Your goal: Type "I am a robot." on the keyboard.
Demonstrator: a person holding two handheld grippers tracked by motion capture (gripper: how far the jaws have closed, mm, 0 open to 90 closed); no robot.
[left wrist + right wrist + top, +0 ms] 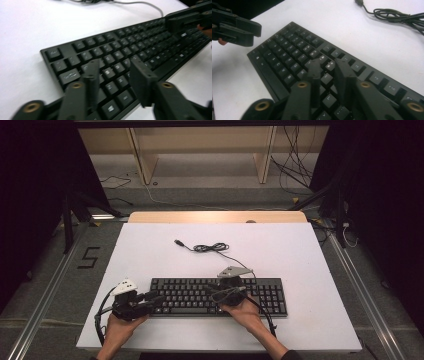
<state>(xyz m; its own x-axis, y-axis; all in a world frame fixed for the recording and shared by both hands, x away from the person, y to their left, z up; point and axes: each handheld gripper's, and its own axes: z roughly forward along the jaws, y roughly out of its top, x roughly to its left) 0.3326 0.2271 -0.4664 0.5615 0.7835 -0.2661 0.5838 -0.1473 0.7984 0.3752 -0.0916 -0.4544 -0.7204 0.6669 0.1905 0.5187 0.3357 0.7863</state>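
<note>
The white counter (300, 250) carries a black keyboard (190, 295) near its front edge. Both claws are held spread over the keys: left claw (117, 75) at the left end, right claw (329, 72) mid-board. Neighbouring keys could be pressed by the wide jaws.

Each claw is black plastic. The left claw (152, 296), at lower left of the high view, carries a pale grey three-cornered plate and a black looping cable. The right claw (214, 290), lower centre, bears a similar grey plate. Brass-coloured rivets mark the jaw arms in both gripper views. A dark sleeve cuff shows at the bottom edge.
</note>
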